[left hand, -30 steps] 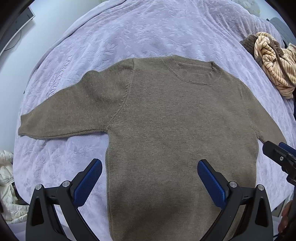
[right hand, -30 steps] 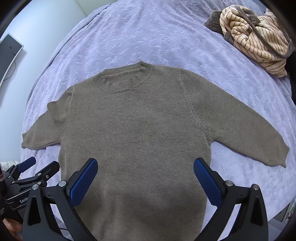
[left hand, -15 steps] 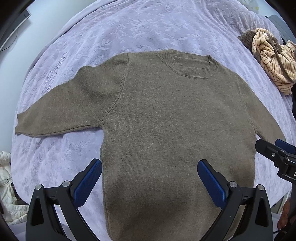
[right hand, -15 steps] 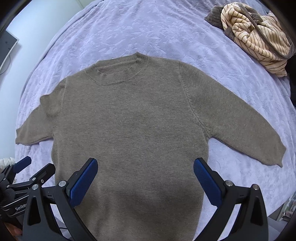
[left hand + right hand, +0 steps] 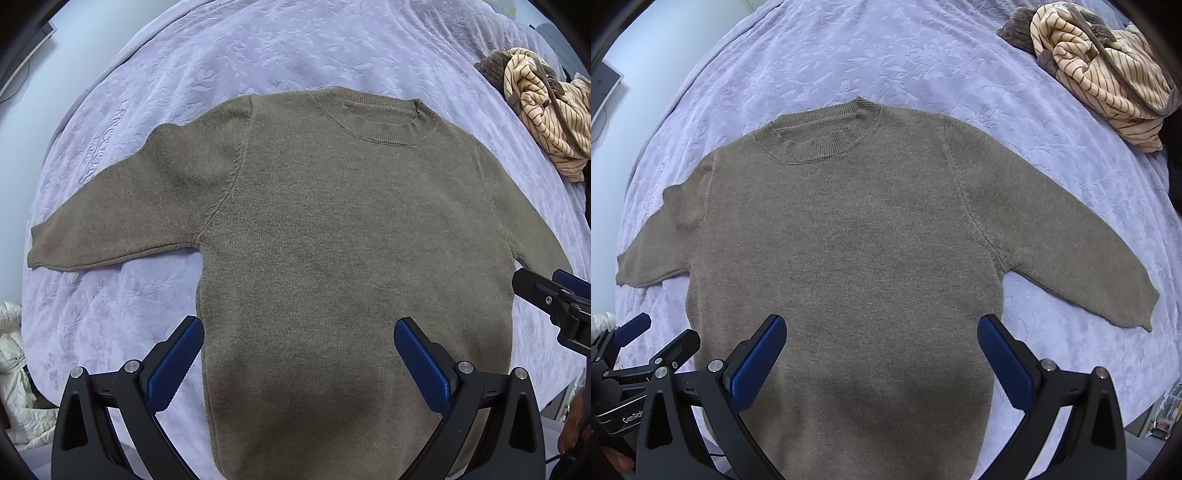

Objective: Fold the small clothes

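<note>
The brown sweater (image 5: 332,258) lies flat, neck far away, under both wide-open, empty tools, the left hand-held gripper (image 5: 298,360) nearer its left sleeve (image 5: 110,229), the right hand-held gripper (image 5: 881,356) nearer the other.

lavender quilted bedspread (image 5: 295,55), pale wall (image 5: 665,48)

Both wrist cameras are looking down from above the hem end of the sweater (image 5: 332,240) (left view offset leftward), sharing it and the bed (image 5: 923,55).
</note>
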Demonstrator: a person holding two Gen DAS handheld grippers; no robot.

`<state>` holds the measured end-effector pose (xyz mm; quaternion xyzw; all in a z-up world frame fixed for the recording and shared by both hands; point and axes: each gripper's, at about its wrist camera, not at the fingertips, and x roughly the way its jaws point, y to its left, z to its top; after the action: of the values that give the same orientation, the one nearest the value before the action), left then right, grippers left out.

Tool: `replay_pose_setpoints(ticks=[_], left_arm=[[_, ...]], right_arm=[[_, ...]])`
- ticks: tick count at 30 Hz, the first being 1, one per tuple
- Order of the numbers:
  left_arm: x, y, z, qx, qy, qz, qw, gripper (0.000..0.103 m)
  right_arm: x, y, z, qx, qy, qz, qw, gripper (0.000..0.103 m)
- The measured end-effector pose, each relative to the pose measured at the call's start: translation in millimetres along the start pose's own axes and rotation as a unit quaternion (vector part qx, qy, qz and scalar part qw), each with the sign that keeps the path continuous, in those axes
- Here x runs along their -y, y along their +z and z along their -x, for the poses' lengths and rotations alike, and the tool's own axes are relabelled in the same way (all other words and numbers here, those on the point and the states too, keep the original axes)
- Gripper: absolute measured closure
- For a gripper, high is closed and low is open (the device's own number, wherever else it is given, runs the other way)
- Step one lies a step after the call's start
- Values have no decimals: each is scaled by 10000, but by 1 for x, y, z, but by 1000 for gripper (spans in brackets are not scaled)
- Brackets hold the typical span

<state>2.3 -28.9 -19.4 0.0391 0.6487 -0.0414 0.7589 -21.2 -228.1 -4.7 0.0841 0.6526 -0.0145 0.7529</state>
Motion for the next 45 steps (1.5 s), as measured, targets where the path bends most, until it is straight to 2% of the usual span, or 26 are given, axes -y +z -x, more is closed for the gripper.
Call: replay_pose_setpoints(ticks=[45], left_arm=[[-5, -6, -16, -216, 40, 1, 9998, 0]], right_arm=[[-1, -1, -12, -153, -115, 21, 9998, 0]])
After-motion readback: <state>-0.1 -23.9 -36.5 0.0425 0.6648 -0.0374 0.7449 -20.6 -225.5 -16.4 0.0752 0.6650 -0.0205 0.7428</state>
